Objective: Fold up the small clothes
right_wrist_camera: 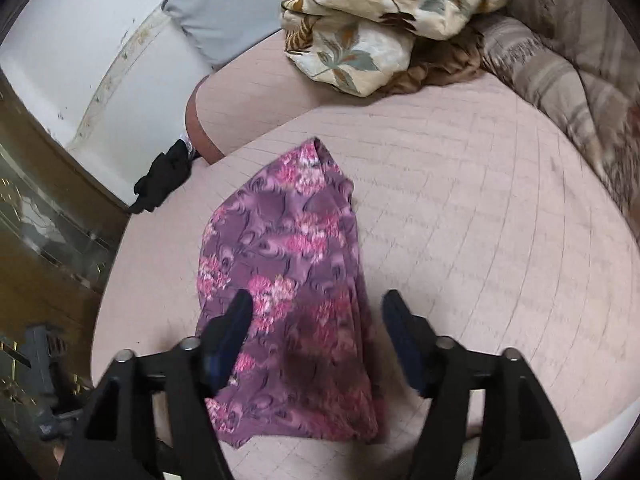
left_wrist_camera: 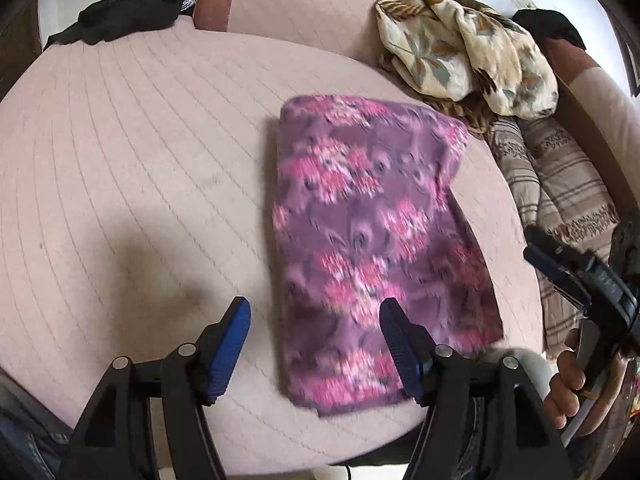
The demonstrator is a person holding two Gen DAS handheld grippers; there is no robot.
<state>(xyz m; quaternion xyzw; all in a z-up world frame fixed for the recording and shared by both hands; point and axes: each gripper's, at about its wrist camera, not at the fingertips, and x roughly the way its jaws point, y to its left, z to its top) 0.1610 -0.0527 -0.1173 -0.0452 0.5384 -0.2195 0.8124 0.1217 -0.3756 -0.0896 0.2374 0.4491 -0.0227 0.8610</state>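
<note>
A purple cloth with pink flowers [left_wrist_camera: 372,236] lies folded into a long rectangle on the pink quilted bed [left_wrist_camera: 140,160]. It also shows in the right wrist view [right_wrist_camera: 292,280]. My left gripper [left_wrist_camera: 314,320] is open and empty, above the cloth's near left edge. My right gripper [right_wrist_camera: 316,312] is open and empty, above the cloth's near end. The right gripper also shows at the right edge of the left wrist view [left_wrist_camera: 560,268], held by a hand.
A cream floral cloth [left_wrist_camera: 468,44] is bunched at the far side, over a brown cloth [right_wrist_camera: 436,66]. A striped pillow [left_wrist_camera: 560,180] lies at the right. A black garment [left_wrist_camera: 120,16] lies at the far left edge. A grey pillow [right_wrist_camera: 236,4] leans by the wall.
</note>
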